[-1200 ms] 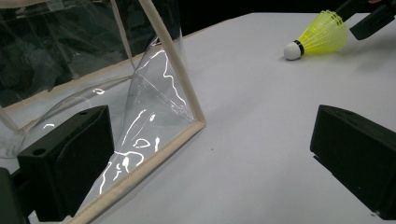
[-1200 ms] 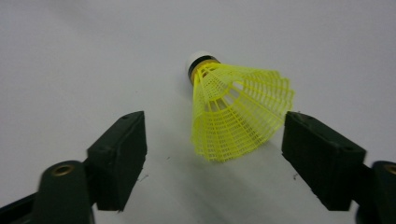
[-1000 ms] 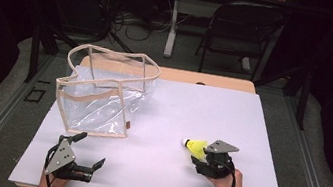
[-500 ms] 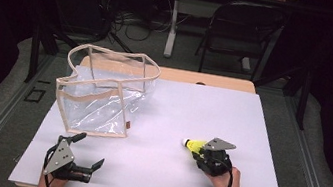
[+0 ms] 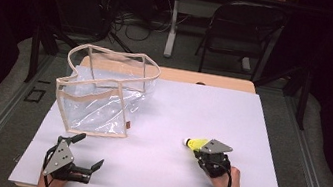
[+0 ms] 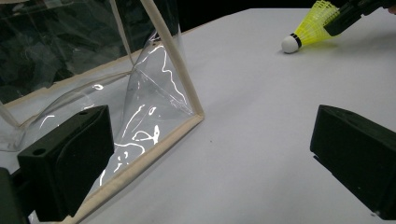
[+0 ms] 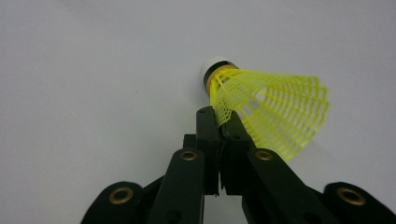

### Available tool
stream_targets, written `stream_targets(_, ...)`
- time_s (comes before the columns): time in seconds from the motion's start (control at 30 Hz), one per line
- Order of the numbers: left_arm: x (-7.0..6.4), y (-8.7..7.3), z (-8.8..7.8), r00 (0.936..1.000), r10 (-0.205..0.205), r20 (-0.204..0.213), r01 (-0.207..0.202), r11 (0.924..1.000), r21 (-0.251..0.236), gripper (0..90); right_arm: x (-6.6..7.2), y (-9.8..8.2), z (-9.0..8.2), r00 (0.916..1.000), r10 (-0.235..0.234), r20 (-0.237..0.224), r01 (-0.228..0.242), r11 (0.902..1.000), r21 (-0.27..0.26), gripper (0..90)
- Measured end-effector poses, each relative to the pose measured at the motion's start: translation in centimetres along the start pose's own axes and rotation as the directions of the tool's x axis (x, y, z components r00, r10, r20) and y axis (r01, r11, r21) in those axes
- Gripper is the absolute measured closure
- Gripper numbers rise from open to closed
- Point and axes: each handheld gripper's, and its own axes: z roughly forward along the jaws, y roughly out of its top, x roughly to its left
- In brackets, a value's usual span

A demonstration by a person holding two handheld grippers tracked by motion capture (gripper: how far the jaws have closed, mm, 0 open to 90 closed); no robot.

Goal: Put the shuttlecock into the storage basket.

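A yellow shuttlecock (image 7: pixel 261 105) (white cork tip) lies on the white table (image 5: pixel 261 118), near its front right. The right gripper (image 5: pixel 206 153) has its fingers pinched on the skirt's edge. The left gripper (image 5: pixel 87 168) rests front left, fingers wide, near a clear bag (image 5: pixel 104 91).

Clear bag (image 6: pixel 93 84) cut off at frame's top and left; shuttlecock (image 7: pixel 266 107) skirt's edge blurred

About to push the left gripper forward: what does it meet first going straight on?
Probably the clear plastic bag with beige trim: its lower corner edge lies ahead of the open left gripper, though depth is unclear.
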Motion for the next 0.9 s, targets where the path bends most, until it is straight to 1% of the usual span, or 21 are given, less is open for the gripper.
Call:
stream_targets(0.03, 0.0, 0.0, 0.0, 1.0, 0.0, 0.0, 0.0, 1.0, 0.0, 0.0, 0.0, 0.0, 0.0, 1.0, 0.0, 0.0, 0.0, 1.0, 0.0, 89.1)
stream_targets(0.07, 0.0, 0.0, 0.0, 1.0, 0.0, -0.002, 0.0, 1.0, -0.002, 0.0, 0.0, 0.0, 0.0, 0.9998, -0.018, 0.003, 0.018, 0.9998, 0.001, 89.4)
stream_targets(0.1, 0.0, 0.0, 0.0, 1.0, 0.0, -0.002, 0.0, 1.0, -0.002, 0.0, 0.0, 0.0, 0.0, 0.9998, -0.018, 0.003, 0.018, 0.9998, 0.001, 89.4)
stream_targets(0.13, 0.0, 0.0, -0.1, 1.0, -0.002, -0.007, 0.002, 1.0, -0.005, 0.0, -0.1, 0.0, -0.1, 0.9994, -0.033, -0.007, 0.033, 0.9994, -0.005, 89.7)
stream_targets(0.2, 0.0, 0.0, 0.0, 1.0, -0.001, -0.005, 0.001, 1.0, -0.001, 0.0, -0.1, 0.0, -0.2, 0.9991, -0.041, -0.008, 0.041, 0.9991, -0.008, 89.8)
stream_targets(0.43, 0.0, 0.0, 0.0, 1.0, -0.001, -0.004, 0.001, 1.0, -0.001, 0.0, -0.2, 0.2, -0.9, 0.9986, -0.05, -0.014, 0.05, 0.9981, -0.037, 89.9)
stream_targets(0.73, 0.1, -0.1, 0.1, 1.0, -0.005, -0.004, 0.005, 1.0, 0.0, 0.0, -0.4, 0.7, -1.5, 0.9981, -0.057, -0.025, 0.055, 0.997, -0.054, 89.9)
stream_targets(0.9, 0.1, -0.1, 0.1, 1.0, -0.008, -0.004, 0.008, 1.0, -0.001, 0.0, -0.5, 1.0, -2.1, 0.9984, -0.052, -0.025, 0.05, 0.9966, -0.066, 89.8)
